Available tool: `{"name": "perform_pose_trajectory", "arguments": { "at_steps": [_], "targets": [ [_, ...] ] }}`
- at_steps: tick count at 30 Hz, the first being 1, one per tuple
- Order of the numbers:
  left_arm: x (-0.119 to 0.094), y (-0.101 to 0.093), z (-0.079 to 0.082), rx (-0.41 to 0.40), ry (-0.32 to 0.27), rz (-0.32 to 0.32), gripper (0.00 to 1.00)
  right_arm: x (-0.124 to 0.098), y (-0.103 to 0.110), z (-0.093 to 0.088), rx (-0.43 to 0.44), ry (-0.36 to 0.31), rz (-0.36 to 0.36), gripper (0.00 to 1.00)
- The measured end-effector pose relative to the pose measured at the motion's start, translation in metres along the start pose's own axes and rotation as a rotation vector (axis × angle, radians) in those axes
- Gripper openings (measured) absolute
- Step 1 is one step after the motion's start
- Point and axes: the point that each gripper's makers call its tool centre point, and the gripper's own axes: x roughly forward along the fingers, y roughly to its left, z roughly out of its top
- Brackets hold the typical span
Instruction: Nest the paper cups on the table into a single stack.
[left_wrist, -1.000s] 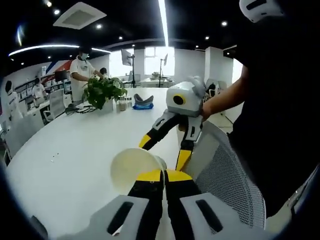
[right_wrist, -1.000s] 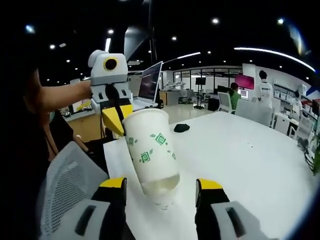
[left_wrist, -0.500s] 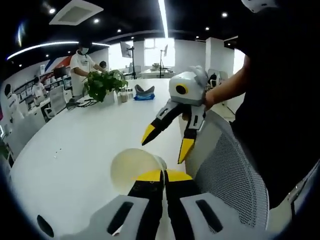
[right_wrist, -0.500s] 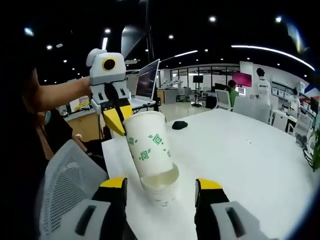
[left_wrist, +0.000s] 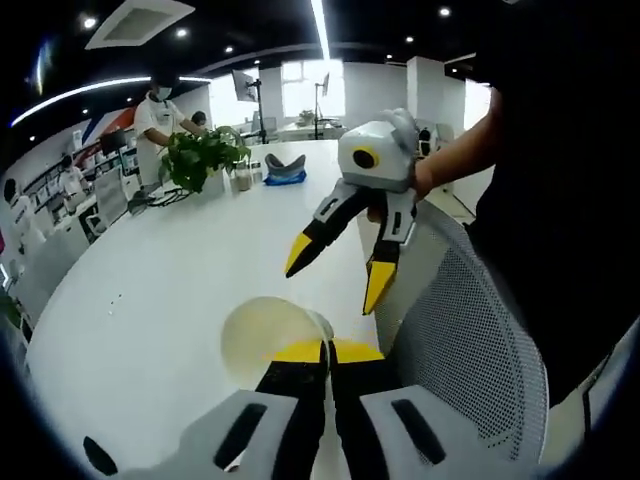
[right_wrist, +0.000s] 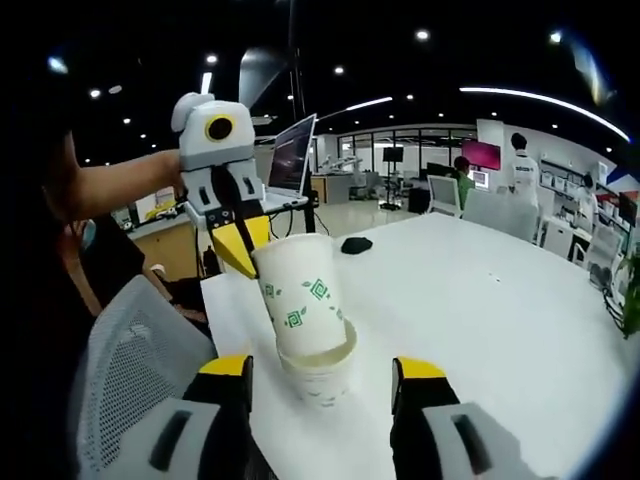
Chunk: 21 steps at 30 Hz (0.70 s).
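Note:
In the right gripper view a white paper cup with green marks (right_wrist: 300, 295) sits tilted inside a second paper cup (right_wrist: 320, 378) standing on the white table (right_wrist: 480, 320). My left gripper (right_wrist: 248, 255) comes in from the upper left and is shut on the upper cup's rim. My right gripper (right_wrist: 320, 368) is open, its jaws either side of the lower cup without touching it. In the left gripper view, my left gripper (left_wrist: 328, 350) pinches the rim of the cup's open mouth (left_wrist: 262, 335), and my right gripper (left_wrist: 340, 278) hangs open above it.
A grey mesh chair back (left_wrist: 460, 340) stands close at the table's edge, also the chair (right_wrist: 130, 350). A potted plant (left_wrist: 200, 158), small jars and a blue item sit far across the table. A laptop (right_wrist: 295, 160) and a dark object (right_wrist: 353, 244) lie further off. People stand in the background.
The upper cup has sunk deeper into the lower cup. In the left gripper view, my right gripper has risen away from the cup with its jaws still apart.

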Motion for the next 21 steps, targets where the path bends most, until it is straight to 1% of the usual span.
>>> {"name": "perform_pose_trajectory", "arguments": {
  "at_steps": [4,9,13,21],
  "targets": [
    [0.003,0.003,-0.004,0.023,0.043,0.011,0.00,0.000,0.000,-0.001,0.001,0.001,-0.001,0.55],
    [0.007,0.001,-0.006,0.036,0.064,0.000,0.00,0.000,0.000,-0.001,0.004,0.001,-0.004,0.55],
    [0.013,0.001,-0.010,0.053,0.103,-0.006,0.00,0.000,0.000,-0.002,0.003,0.004,-0.003,0.55],
    [0.022,0.000,-0.012,0.087,0.137,-0.028,0.00,0.002,-0.001,-0.006,0.012,0.004,-0.004,0.55]
  ]
}}
